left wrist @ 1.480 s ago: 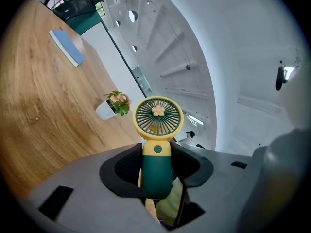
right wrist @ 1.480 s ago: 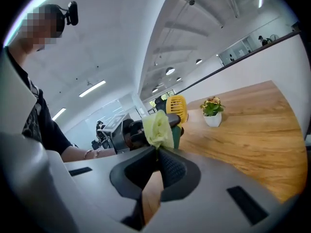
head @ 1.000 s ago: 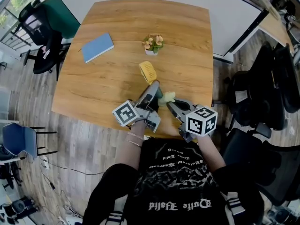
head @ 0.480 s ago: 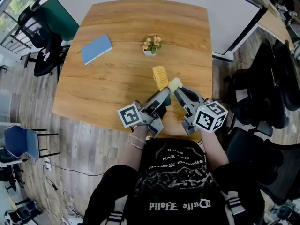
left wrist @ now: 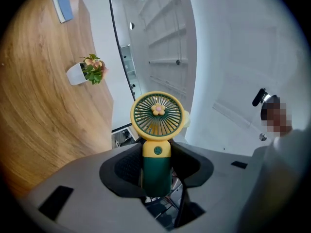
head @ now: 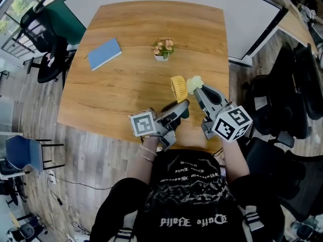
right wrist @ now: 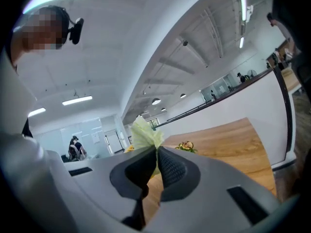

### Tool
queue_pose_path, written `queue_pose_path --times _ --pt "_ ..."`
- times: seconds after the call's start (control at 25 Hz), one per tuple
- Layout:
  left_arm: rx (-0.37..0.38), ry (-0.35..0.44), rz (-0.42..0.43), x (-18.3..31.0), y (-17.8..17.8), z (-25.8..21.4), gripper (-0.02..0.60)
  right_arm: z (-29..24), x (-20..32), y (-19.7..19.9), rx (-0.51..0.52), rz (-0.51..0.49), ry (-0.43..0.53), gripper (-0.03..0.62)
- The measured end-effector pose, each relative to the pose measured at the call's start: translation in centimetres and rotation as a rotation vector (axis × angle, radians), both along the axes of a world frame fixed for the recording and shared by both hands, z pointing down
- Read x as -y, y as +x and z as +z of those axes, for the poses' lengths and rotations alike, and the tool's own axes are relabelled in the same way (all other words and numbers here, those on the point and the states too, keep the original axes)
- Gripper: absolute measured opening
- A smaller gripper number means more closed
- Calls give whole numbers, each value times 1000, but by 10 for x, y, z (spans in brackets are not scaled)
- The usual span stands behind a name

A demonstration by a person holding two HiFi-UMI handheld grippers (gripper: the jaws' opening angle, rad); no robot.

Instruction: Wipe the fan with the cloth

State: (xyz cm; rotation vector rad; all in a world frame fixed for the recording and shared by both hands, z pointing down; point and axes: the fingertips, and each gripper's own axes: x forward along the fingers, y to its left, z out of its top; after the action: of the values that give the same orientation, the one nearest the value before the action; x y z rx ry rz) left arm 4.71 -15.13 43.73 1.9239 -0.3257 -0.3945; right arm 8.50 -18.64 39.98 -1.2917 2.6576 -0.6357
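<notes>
Left tongs (left wrist: 156,165) clamped on the dark green handle of the fan (left wrist: 157,114), jaws pressed to both sides. The round yellow head stands out past the tips, its grille and little flower facing back along the jaws. Right tongs (right wrist: 156,165) shut on the cloth (right wrist: 145,132), a pale yellow-green tuft sticking out beyond the pads. Change over the last second: the left tongs have swung the fan head from up-left of their tips round to the right, toward the right tongs. The right tongs have come up from beside the fan's handle, where the cloth sat low by the left jaws, to level with the head. The cloth now sits just off the right tongs' tips, against the right rim of the fan head. In the left gripper view a pale scrap peeks from behind that rim, so contact looks to be on the edge or back, not the front grille. Grip on both things unchanged. Both appear held above the table (head: 126,84). Potted plant (head: 163,48) and blue book (head: 104,52) lie well beyond the tips. Reading: the approach is over and wiping of the head is starting or just under way. Front grille and handle look yet to be done. Actual touch is a judgement, since the head view cannot confirm it.
</notes>
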Motion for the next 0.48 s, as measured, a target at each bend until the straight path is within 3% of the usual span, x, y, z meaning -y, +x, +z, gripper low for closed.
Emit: queue_pose_path --times 0.16,0.28,0.48 --pt "121 95 27 8 -3 5 196 -6 2 -1 -150 -17 62 21" --pt "175 136 80 3 1 -2 197 -10 7 2 -165 -14 67 21" --pt "160 205 179 -11 8 -12 198 -11 16 5 -137 -43 42 21"
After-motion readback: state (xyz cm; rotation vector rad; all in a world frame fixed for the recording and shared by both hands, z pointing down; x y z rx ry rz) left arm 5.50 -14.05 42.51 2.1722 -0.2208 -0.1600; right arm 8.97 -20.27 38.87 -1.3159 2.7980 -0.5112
